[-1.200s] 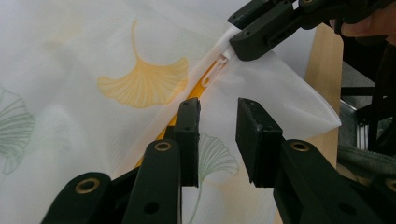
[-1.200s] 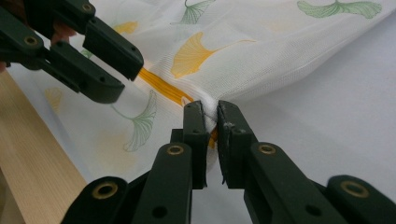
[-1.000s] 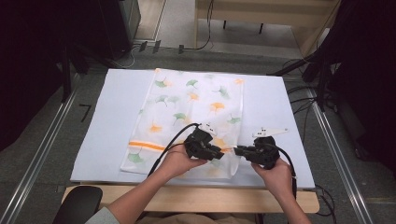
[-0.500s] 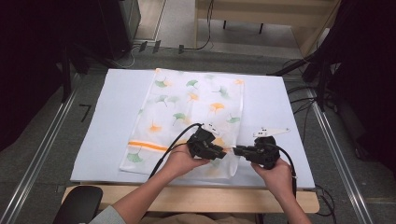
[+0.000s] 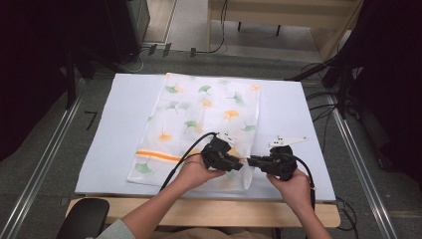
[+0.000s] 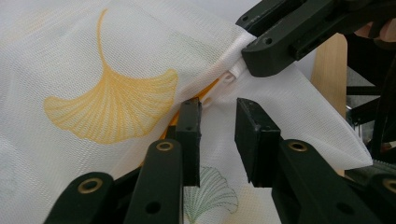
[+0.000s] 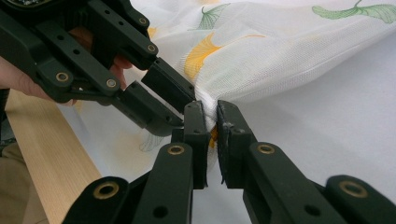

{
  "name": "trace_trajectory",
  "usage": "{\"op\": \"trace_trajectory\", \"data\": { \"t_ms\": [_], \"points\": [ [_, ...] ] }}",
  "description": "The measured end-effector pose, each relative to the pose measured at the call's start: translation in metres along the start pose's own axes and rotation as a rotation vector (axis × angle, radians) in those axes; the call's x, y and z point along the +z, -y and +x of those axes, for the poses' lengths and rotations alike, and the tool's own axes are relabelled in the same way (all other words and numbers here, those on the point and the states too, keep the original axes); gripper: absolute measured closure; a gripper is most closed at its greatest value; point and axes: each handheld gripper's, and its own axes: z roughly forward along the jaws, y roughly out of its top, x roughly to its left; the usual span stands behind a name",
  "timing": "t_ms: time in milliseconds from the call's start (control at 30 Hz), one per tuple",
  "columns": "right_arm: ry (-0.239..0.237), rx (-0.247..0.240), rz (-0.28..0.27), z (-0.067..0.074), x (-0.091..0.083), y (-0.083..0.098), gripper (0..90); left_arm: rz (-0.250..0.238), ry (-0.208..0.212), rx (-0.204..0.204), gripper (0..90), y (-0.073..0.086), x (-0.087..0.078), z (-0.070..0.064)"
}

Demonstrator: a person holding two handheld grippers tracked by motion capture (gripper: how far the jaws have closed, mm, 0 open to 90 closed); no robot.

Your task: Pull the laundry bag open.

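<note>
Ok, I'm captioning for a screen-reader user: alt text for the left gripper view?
The left gripper is open around a white zipper pull on a white mesh bag printed with ginkgo leaves. The right gripper pinches the bag's corner beside it.

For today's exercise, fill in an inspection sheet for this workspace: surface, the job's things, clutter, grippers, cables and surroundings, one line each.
Surface: pale blue table top, wooden front edge.
Job's things: white mesh bag with ginkgo-leaf print lying flat; white zipper pull at its near corner.
Clutter: nothing seen.
Grippers: right gripper pinches the bag's corner; left gripper open beside the zipper.
Cables: black cable trails from the left gripper.
Surroundings: grey floor, dark equipment, floor cables.
</note>
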Motion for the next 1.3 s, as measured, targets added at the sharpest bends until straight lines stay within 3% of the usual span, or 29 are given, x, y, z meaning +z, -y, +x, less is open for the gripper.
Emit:
{"op": "trace_trajectory", "data": {
  "t_ms": [233, 367, 633, 867, 1300],
  "points": [
    [0.001, -0.007, 0.006, 0.0011, 0.0013, 0.0003, 85.0, 0.006, -0.003, 0.0, 77.0, 0.0001, -0.0017, -0.0005],
    [0.004, -0.005, 0.01, 0.0008, 0.0025, 0.0004, 85.0, -0.013, 0.02, -0.002, 80.4, -0.0016, -0.0031, -0.0034],
    [0.006, -0.011, 0.019, 0.0028, 0.0038, 0.0, 85.0, 0.003, 0.011, -0.006, 82.0, -0.0035, 0.0009, -0.0029],
    [0.001, -0.016, 0.01, 0.0034, 0.0033, -0.0002, 85.0, 0.01, 0.008, -0.017, 89.6, -0.0036, 0.0015, -0.0026],
    [0.0, -0.015, 0.028, 0.0016, 0.0046, 0.0009, 85.1, 0.022, 0.022, -0.027, 90.0, -0.0032, -0.0006, -0.0005]
  ]
}}
